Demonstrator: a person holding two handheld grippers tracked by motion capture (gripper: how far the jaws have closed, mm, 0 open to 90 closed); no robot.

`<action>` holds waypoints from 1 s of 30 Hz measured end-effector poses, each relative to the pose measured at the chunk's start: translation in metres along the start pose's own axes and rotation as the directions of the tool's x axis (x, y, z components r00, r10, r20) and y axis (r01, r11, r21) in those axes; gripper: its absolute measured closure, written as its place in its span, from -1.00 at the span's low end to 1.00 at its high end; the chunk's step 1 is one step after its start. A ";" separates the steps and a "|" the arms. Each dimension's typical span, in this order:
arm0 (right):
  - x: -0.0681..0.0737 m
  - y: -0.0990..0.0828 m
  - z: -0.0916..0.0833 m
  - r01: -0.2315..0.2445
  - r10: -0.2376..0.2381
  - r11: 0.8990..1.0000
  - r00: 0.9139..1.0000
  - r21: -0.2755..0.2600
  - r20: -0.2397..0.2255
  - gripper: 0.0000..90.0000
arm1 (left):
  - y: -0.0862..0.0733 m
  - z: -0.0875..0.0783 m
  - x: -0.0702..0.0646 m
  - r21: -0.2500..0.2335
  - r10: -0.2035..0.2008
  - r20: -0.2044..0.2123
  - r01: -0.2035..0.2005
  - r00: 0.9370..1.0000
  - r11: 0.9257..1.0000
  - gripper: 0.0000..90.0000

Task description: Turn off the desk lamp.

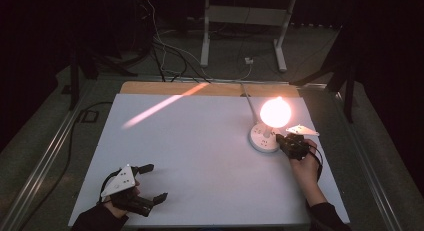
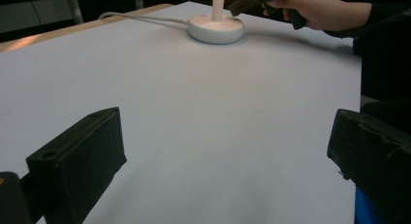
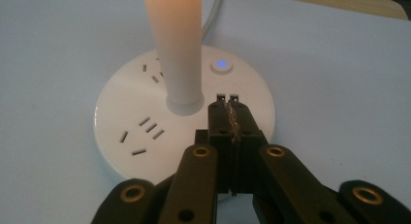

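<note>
A white desk lamp stands at the right of the white table, its head point(image 1: 275, 111) glowing brightly. Its round base point(image 1: 263, 137) point(image 2: 216, 27) point(image 3: 184, 122) carries socket slots and a button lit blue point(image 3: 222, 65). My right gripper point(image 1: 280, 139) point(image 3: 229, 105) is shut with nothing between its jaws, and its tips hover over the base's near edge beside two small ports, a short way from the lit button. My left gripper point(image 1: 156, 183) rests open near the table's front left corner, its fingers point(image 2: 82, 156) wide apart over bare tabletop.
The lamp's cord point(image 1: 246, 98) runs off the back edge of the table point(image 1: 200, 156). A streak of light point(image 1: 160, 106) crosses the far left of the tabletop. Cables and a metal stand point(image 1: 245, 21) lie on the dark floor beyond.
</note>
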State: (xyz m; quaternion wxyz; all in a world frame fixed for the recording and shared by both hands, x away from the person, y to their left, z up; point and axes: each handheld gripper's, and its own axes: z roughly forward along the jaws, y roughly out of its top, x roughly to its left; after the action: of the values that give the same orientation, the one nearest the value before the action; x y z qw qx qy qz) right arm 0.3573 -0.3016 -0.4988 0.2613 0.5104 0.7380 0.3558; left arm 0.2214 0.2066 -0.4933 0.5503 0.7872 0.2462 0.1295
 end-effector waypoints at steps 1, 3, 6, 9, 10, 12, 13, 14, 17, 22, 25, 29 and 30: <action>0.000 0.000 0.000 0.002 -0.002 1.000 1.000 0.001 0.003 0.99 | 0.000 0.000 0.000 0.000 0.001 -0.001 -0.001 1.000 1.000 -0.99; 0.000 0.000 0.001 0.004 -0.004 1.000 1.000 0.005 0.002 0.99 | 0.000 0.000 0.000 -0.003 0.003 0.001 -0.003 1.000 1.000 -0.99; -0.001 -0.002 0.003 0.003 -0.003 1.000 1.000 0.016 0.006 0.99 | 0.000 0.000 0.000 -0.005 -0.003 0.000 0.003 1.000 1.000 -0.99; 0.000 -0.001 0.003 0.008 -0.008 1.000 1.000 0.020 0.006 0.99 | 0.000 0.000 0.000 -0.005 0.001 0.002 -0.001 1.000 1.000 -0.99; 0.000 -0.002 0.003 0.011 -0.011 1.000 1.000 0.020 0.005 0.99 | 0.000 0.000 0.000 -0.007 0.000 0.003 0.000 1.000 1.000 -0.99; -0.001 -0.002 0.003 0.009 -0.009 1.000 1.000 0.019 0.004 0.99 | 0.000 0.000 0.000 -0.005 -0.003 0.002 0.003 1.000 1.000 -0.99; -0.001 -0.002 0.003 0.009 -0.009 1.000 1.000 0.018 0.004 0.99 | 0.000 0.000 0.000 -0.004 0.000 0.003 0.000 1.000 1.000 -0.99; -0.001 -0.002 0.003 0.010 -0.010 1.000 1.000 0.017 0.003 0.99 | 0.000 0.000 -0.001 -0.004 0.001 0.003 -0.001 1.000 1.000 -0.99; -0.001 -0.001 0.003 -0.007 0.007 1.000 1.000 0.022 0.005 1.00 | 0.000 0.000 0.000 -0.006 -0.005 0.005 0.005 1.000 1.000 -0.99; -0.001 -0.002 0.003 -0.012 0.012 1.000 1.000 0.016 0.006 0.99 | 0.000 0.000 0.000 -0.009 -0.004 0.003 0.004 1.000 1.000 -0.99; 0.001 0.001 -0.003 -0.001 0.001 1.000 1.000 -0.008 0.005 0.99 | 0.000 0.000 0.000 -0.007 -0.006 0.000 0.006 1.000 1.000 -0.99; 0.000 0.008 -0.013 -0.013 0.014 0.999 1.000 -0.043 0.005 0.99 | 0.000 0.000 0.000 -0.011 -0.013 0.006 0.014 1.000 1.000 -0.99; 0.000 0.009 -0.016 -0.018 0.019 0.999 1.000 -0.049 0.006 0.99 | 0.000 0.000 0.000 -0.009 -0.010 0.003 0.010 1.000 1.000 -0.99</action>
State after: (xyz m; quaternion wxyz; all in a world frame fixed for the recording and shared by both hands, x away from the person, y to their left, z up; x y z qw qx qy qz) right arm 0.3504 -0.3034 -0.4815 0.2728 0.5117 0.7234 0.3747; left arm 0.2217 0.2068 -0.4930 0.5550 0.7837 0.2486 0.1266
